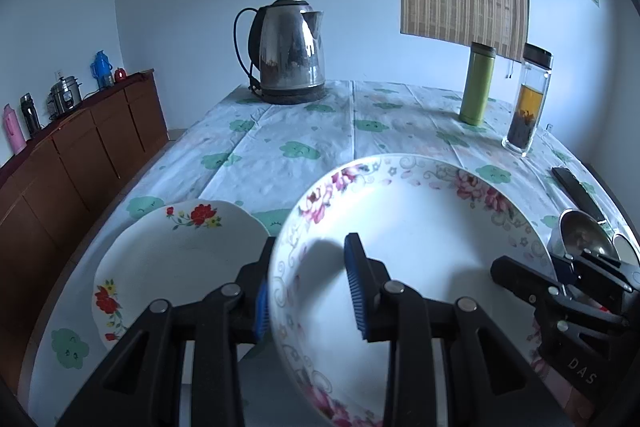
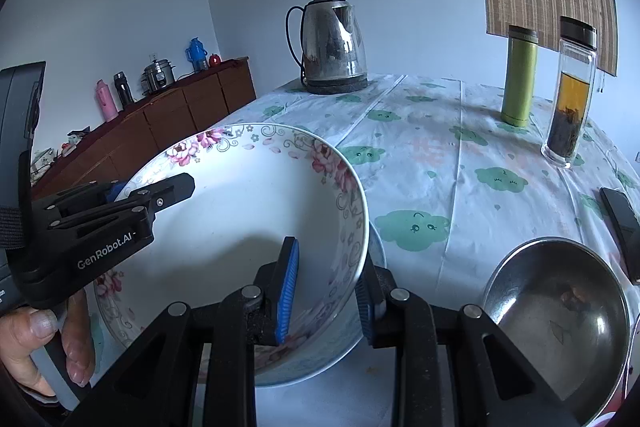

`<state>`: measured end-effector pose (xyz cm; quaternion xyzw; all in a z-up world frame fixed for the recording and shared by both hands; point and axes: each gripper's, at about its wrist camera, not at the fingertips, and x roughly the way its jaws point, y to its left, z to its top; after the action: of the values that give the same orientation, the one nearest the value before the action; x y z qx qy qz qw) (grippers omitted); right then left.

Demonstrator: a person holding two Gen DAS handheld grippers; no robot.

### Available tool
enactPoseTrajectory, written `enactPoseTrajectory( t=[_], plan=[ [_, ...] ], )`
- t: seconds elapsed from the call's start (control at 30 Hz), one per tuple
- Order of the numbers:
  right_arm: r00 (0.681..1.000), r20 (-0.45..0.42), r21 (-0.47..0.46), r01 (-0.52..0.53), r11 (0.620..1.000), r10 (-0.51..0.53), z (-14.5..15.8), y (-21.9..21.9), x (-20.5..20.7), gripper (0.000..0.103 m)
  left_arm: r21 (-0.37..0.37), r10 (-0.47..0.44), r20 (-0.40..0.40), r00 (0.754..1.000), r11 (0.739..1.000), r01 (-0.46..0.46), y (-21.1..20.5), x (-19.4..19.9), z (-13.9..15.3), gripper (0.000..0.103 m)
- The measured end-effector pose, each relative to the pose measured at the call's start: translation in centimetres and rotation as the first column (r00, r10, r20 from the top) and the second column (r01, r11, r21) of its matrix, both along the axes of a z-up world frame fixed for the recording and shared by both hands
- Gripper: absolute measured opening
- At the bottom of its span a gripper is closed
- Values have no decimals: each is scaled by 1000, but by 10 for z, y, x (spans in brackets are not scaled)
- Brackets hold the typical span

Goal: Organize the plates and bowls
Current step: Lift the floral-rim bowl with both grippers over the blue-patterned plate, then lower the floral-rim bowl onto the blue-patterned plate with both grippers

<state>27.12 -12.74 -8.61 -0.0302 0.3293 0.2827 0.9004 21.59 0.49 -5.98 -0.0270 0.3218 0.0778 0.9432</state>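
On the cloud-print tablecloth, both the left gripper and right gripper clamp the floral bowl's opposite rims, while the red-flowered plate at left and steel bowl at right lie unstacked, so sorting looks barely begun.

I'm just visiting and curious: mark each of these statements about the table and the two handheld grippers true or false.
1. Both grippers clamp the rim of the large white bowl with pink flowers. True: left gripper, right gripper.
2. The steel electric kettle lies tipped over. False: it stands upright.
3. A white plate with red flowers sits left of the bowl. True.
4. The green cylindrical flask is inside the bowl. False: it stands far back on the tablecloth.
5. The shiny metal bowl is stacked in the floral bowl. False: it sits beside it.
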Motion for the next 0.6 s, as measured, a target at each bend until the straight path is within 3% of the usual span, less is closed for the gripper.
enactPoseTrajectory(
  t=[0.6],
  plan=[
    [999,-9,-69,40,997,-41,-11,2,10,29,16,-25,-49,998,1000,25,-5,19,-20,31]
  ],
)
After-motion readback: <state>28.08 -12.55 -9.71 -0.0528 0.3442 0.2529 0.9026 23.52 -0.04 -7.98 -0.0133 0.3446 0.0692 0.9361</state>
